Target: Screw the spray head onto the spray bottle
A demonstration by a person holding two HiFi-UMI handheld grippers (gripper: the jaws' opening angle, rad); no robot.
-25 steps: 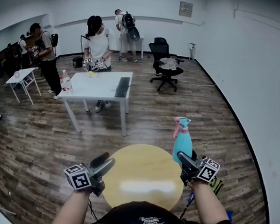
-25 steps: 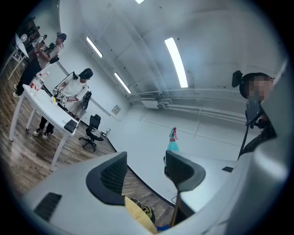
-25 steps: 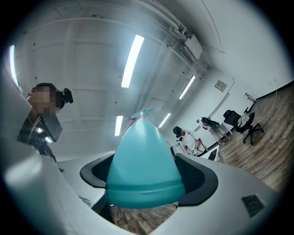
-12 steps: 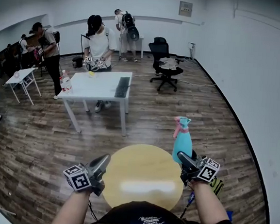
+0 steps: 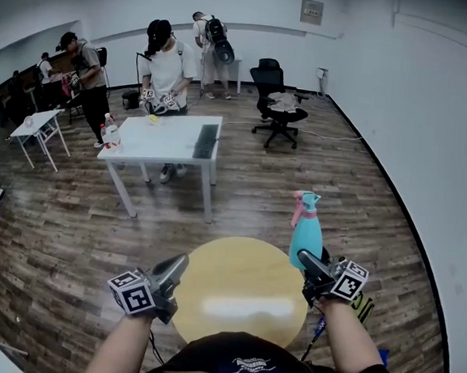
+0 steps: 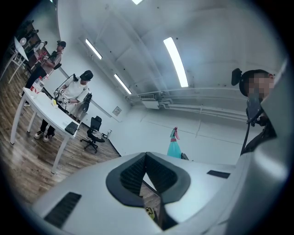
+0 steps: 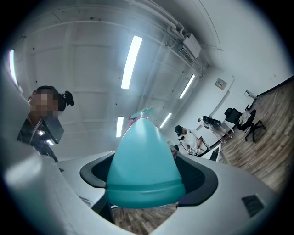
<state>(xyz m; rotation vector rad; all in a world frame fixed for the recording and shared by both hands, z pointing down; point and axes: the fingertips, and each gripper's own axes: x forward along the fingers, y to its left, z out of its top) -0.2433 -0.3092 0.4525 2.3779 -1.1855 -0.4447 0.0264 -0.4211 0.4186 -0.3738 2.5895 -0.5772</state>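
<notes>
A bare, lab-like workroom is showing here: a wood-plank floor (image 5: 67, 232) is running between plain white walls (image 5: 434, 118), strip lights (image 7: 131, 62) are glowing on the ceiling, a black office chair (image 5: 277, 104) is standing at the far right, and several people (image 5: 167, 62) are working around a white bench (image 5: 168, 143) carrying a keyboard (image 5: 204, 141) and a small table (image 5: 36, 124) far left

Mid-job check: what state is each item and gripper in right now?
spray bottle: upright, clamped low between the right jaws
spray head: on the bottle's neck; tightness unclear
right gripper: shut on the spray bottle
left gripper: shut, empty
</notes>
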